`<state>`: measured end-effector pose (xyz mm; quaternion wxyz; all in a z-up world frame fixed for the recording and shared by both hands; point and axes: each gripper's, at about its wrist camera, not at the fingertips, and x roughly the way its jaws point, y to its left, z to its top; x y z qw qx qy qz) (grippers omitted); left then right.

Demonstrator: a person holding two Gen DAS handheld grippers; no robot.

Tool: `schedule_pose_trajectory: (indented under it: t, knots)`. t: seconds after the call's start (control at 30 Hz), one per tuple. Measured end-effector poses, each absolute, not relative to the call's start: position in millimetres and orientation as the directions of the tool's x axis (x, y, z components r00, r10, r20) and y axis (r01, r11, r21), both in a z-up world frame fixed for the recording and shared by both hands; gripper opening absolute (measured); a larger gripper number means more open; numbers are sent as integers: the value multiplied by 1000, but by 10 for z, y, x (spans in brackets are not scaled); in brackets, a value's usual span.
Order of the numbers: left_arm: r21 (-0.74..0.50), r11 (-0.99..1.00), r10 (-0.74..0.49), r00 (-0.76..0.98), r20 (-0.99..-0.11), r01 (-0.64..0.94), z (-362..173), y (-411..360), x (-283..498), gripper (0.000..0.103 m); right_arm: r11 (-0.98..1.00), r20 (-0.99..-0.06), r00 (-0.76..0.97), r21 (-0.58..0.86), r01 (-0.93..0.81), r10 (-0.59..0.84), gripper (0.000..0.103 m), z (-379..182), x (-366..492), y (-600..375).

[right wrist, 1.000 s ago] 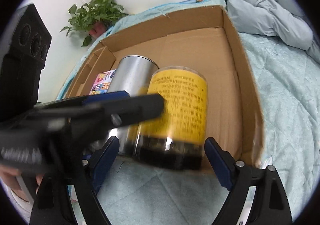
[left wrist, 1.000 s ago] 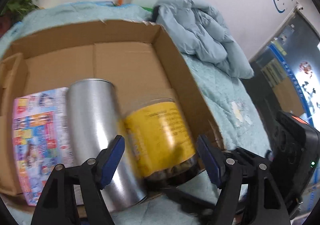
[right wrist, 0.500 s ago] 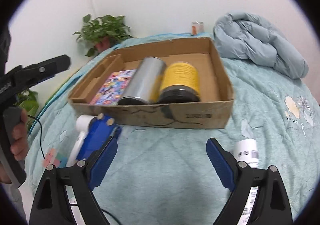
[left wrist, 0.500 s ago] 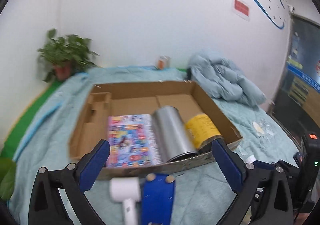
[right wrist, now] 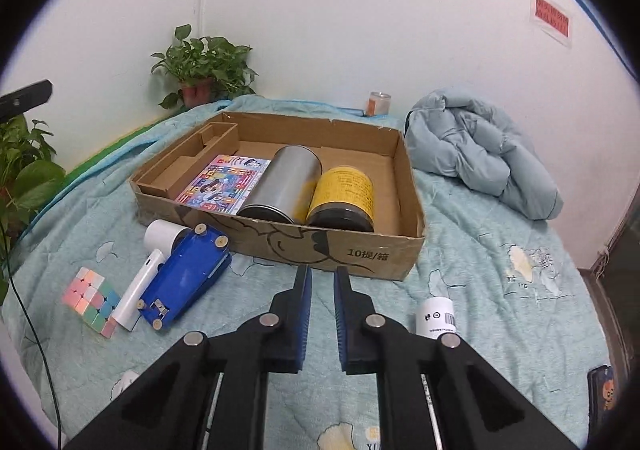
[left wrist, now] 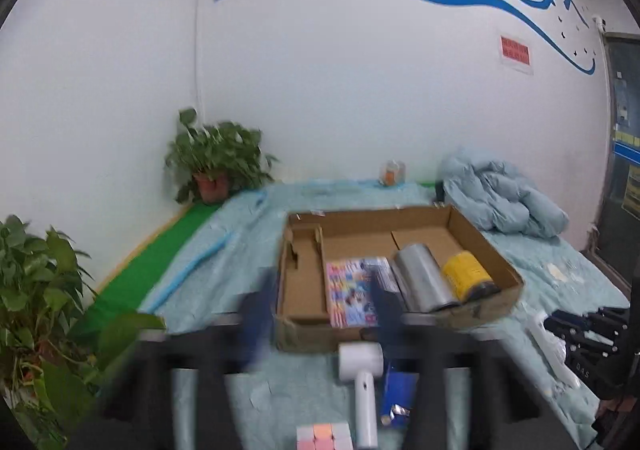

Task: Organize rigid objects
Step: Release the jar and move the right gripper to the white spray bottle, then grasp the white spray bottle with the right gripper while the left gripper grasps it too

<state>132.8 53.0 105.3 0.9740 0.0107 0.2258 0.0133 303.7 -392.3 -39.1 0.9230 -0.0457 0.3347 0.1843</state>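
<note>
A cardboard box (right wrist: 332, 250) lies on the bed and holds a colourful book (right wrist: 224, 185), a silver can (right wrist: 288, 185) and a yellow jar (right wrist: 344, 193), both lying on their sides. My right gripper (right wrist: 321, 278) hovers in front of the box, shut, with nothing between its fingers. My left gripper (left wrist: 320, 314) is motion-blurred. Its jaws are closing, still apart, on nothing. Beyond it I see the same box (left wrist: 472, 234), can (left wrist: 424, 282) and jar (left wrist: 468, 276). Outside the box lie a pastel cube (right wrist: 92, 294), a white handheld device (right wrist: 160, 238), a blue toy car (right wrist: 184, 278) and a small white bottle (right wrist: 436, 316).
A crumpled pale blue quilt (right wrist: 480, 153) sits at the back right of the bed. Potted plants (right wrist: 204, 65) stand along the wall at left, and a small orange jar (right wrist: 378, 103) stands by the wall. A dark phone (right wrist: 604, 386) lies near the right edge.
Both grippers have pulled back and up from the box, leaving the can and jar inside. The right jaws went from wide open to shut. The left jaws have narrowed.
</note>
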Motion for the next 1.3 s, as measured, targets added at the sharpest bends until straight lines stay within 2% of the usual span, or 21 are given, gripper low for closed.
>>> schedule_pose_trajectory:
  t: [0.03, 0.07, 0.1, 0.13, 0.17, 0.2, 0.23, 0.33, 0.43, 0.57, 0.73, 0.83, 1.07, 1.13, 1.17, 1.2, 1.3]
  knots:
    - [10, 1000, 9, 888, -459, -5, 1018, 537, 1279, 16, 923, -629, 708, 41, -382, 321, 15, -373, 2988, -3922]
    - [-2, 1000, -9, 886, -464, 9, 978, 529, 1211, 16, 918, -628, 705, 42, -394, 331, 36, -362, 2952, -3913]
    - [-7, 1000, -15, 885, -465, 13, 937, 499, 1189, 24, 912, -626, 699, 50, -406, 346, 75, -359, 2910, -3911]
    - [-27, 999, -38, 881, -472, 29, 880, 475, 1123, 55, 907, -614, 700, 67, -415, 365, 90, -352, 2872, -3918]
    - [-66, 997, -74, 872, -483, 48, 813, 465, 1060, 82, 904, -591, 708, 91, -418, 387, 95, -340, 2818, -3940]
    - [-110, 992, -102, 875, -473, 56, 742, 462, 999, 100, 904, -576, 715, 107, -414, 396, 95, -329, 2757, -3964]
    - [-144, 988, -120, 875, -469, 58, 669, 458, 973, 103, 905, -575, 717, 110, -411, 395, 95, -333, 2739, -3976]
    - [-182, 980, -159, 847, -507, 75, 414, 343, 931, 103, 901, -585, 702, 132, -412, 407, 96, -393, 2676, -4025]
    - [-150, 984, -161, 824, -543, 94, 196, 173, 923, 103, 864, -629, 609, 231, -446, 483, 96, -573, 2669, -4116]
    - [-165, 983, -163, 804, -572, 82, 6, 88, 968, 103, 827, -668, 501, 351, -439, 550, 96, -880, 2611, -4316]
    - [-243, 967, -215, 740, -637, 72, -360, 23, 1062, 103, 895, -714, 547, 289, -340, 438, 96, -1054, 2611, -4690]
    - [-244, 966, -235, 696, -679, 88, -515, -112, 1172, 103, 927, -731, 571, 275, -254, 374, 96, -1045, 2792, -4943]
    - [-272, 952, -298, 645, -704, 143, -609, -380, 1386, 103, 937, -802, 487, 272, -218, 346, 95, -1321, 3289, -5102]
    - [-277, 948, -313, 633, -708, 160, -609, -438, 1432, 103, 935, -809, 471, 281, -215, 352, 90, -1403, 3387, -5095]
    - [-280, 945, -321, 627, -710, 167, -614, -475, 1456, 103, 938, -819, 459, 278, -208, 344, 70, -1470, 3446, -5085]
    - [-286, 942, -330, 623, -709, 174, -602, -482, 1462, 103, 940, -830, 444, 273, -202, 337, 45, -1515, 3469, -5070]
    - [-331, 917, -398, 595, -698, 224, -591, -571, 1542, 103, 951, -854, 424, 236, -202, 302, 44, -1583, 3442, -4988]
